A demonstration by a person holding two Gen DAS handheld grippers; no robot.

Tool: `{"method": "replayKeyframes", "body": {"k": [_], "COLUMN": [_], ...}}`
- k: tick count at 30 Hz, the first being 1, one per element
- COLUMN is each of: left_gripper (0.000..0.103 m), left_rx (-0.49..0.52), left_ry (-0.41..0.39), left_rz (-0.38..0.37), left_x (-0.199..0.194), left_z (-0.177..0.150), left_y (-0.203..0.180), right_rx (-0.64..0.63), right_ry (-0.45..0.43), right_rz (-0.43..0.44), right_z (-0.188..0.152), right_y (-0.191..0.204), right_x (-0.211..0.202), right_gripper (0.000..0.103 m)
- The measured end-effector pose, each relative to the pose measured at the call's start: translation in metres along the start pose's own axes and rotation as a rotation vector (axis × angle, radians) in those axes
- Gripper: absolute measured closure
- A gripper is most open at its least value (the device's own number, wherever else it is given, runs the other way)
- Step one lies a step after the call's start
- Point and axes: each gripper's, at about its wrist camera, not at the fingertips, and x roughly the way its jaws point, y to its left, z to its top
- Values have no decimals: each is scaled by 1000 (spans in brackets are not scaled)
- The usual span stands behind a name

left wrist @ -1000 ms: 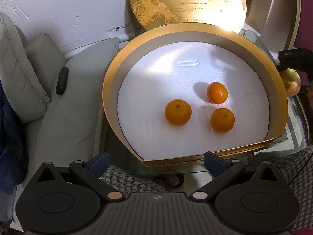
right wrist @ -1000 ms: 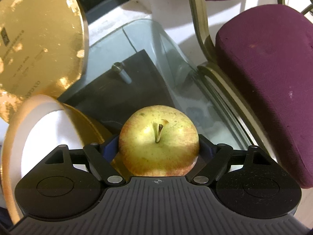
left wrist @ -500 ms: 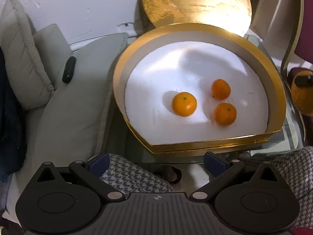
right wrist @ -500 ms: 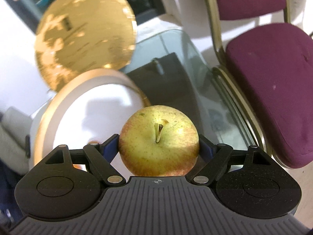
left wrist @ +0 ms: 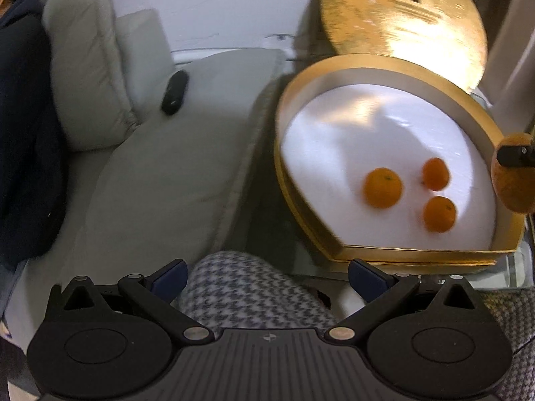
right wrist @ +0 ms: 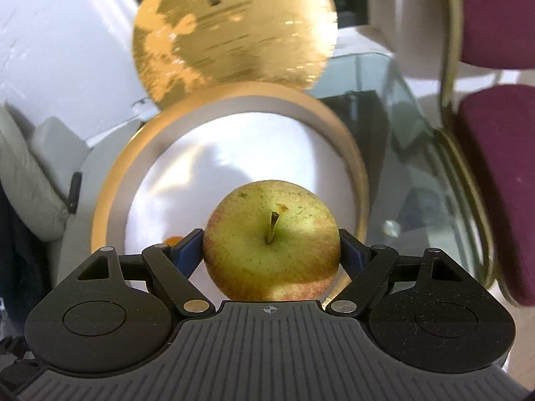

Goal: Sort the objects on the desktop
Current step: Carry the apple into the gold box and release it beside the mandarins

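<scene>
Three mandarins (left wrist: 383,187) already sit on the white liner of the gold gift box (right wrist: 110,180), and your right tool (right wrist: 271,245) is clenched on the apple (right wrist: 271,240), stem facing the camera. From that wrist view the apple hangs over the box's 6 o'clock edge, with the gold lid (right wrist: 234,26) propped at 12. Your left tool (left wrist: 267,279) is released, nothing between its pads, just houndstooth fabric (left wrist: 247,287) below it. The apple looks firm, smooth and fairly heavy, so I'd guess it could slip or bruise if you squeeze hard; gripping across its widest part, like now, seems right. Set it down on bare liner, clear of the mandarins, or it'll probably roll.
</scene>
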Motion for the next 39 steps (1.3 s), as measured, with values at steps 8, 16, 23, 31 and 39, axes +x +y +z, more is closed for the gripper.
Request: {"method": "replayKeyframes", "body": {"k": [8,16,23,31,39], "left_gripper": [1,1,1,1,1], "left_rx": [-75,-130,-138,-144,-147], "left_ry": [21,53,71,85,89], "left_rz": [24,53,44,45,46], "left_x": [9,17,23,25,27], "left_z": [-3,-5,-8,-10,-10], "left_y": [32,56,56,57,58], "right_rx": [-117,-145,-191,-265,-277], "right_ry": [0,13,39,115,143], "right_rz": [5,-7,-4,-13,-34], "right_z": [28,46,48,43,40], "right_y": [56,81,100,119,123], "right_x": [39,76,110,144,160], "right_gripper": [20,20,20,20,20]}}
